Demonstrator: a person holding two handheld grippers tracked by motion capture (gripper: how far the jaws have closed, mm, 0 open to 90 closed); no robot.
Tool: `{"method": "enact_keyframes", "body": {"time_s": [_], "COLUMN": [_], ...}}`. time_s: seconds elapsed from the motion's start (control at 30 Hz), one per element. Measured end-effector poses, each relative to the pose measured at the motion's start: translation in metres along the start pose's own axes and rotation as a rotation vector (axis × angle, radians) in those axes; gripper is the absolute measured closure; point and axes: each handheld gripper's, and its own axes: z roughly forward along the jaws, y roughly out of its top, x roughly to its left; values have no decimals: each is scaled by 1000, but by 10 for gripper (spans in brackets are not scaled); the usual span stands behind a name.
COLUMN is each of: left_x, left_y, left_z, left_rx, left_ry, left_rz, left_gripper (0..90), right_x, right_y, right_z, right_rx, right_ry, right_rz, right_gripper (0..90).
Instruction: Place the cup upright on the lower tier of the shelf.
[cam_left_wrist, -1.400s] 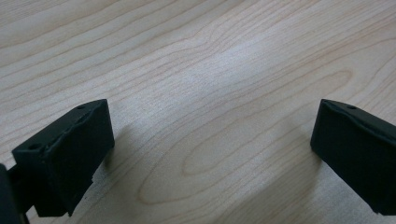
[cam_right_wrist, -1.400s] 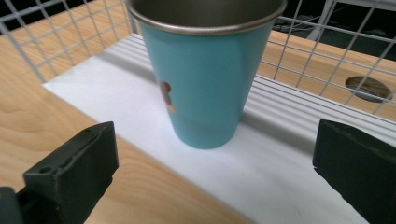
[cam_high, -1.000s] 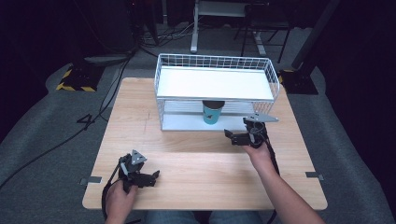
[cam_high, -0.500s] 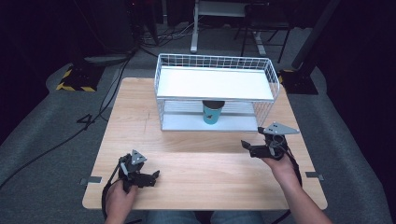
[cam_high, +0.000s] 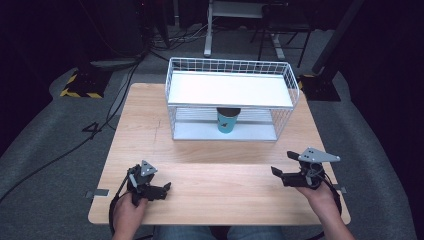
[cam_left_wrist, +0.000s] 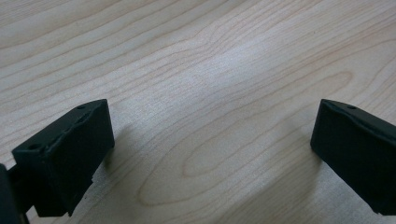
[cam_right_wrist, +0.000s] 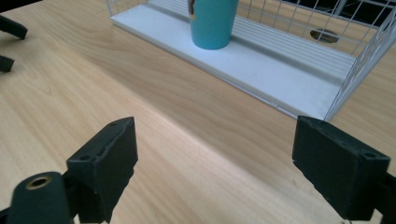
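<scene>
While both grippers sit at the near edge of the wooden table (cam_high: 150, 130), we see the teal cup (cam_high: 226, 121) upright on the lower shelf of the white wire rack (cam_high: 230, 90), its long axis vertical, mouth up. Our right gripper (cam_high: 276, 172), well short of the rack, has just been closing its jaws on nothing; our left gripper (cam_high: 166, 187) gapes empty over bare wood.

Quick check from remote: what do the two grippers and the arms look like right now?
Both grippers, left gripper and right gripper, are black with blocky, flat-faced jaws. Each carries a grey three-cornered plate on top and trails a black cable. The forearms are bare, with no sleeves in sight.
</scene>
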Motion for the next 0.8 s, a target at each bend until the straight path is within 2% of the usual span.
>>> {"method": "enact_keyframes", "body": {"time_s": [0.03, 0.13, 0.17, 0.33, 0.37, 0.4, 0.53, 0.57, 0.67, 0.73, 0.8], "left_x": [0, 0, 0, 0, 0, 0, 0, 0, 0, 0, 0], "left_y": [0, 0, 0, 0, 0, 0, 0, 0, 0, 0, 0], "left_z": [0, 0, 0, 0, 0, 0, 0, 0, 0, 0, 0], "left_rx": [-3, -3, -3, -3, -3, -3, -3, -3, -3, 0, 0], "left_ry": [2, 3, 2, 3, 3, 3, 2, 3, 2, 0, 0], "left_rz": [-1, -1, -1, -1, -1, -1, -1, -1, -1, 0, 0], "left_gripper": [0, 0, 0, 0, 0, 0, 0, 0, 0, 0, 0], "right_x": [1, 2, 4, 1, -2, -3, -7, -9, -10, -10, -10], "right_y": [-6, -12, -20, -31, -36, -39, -49, -55, -61, -68, -69], "right_z": [-3, -6, -7, -9, -11, -12, -9, -6, -3, 0, 1], "right_rx": [6, 23, 31, 18, 23, 22, 53, 88, 112, 155, 163], "right_ry": [19, 29, 30, 44, 32, 16, -3, -30, -35, -52, -51], "right_rz": [6, 4, 6, 21, 43, 43, 54, 51, 52, 50, 46], "right_gripper": [146, 148, 148, 149, 149, 150, 151, 152, 152, 152, 152]}}
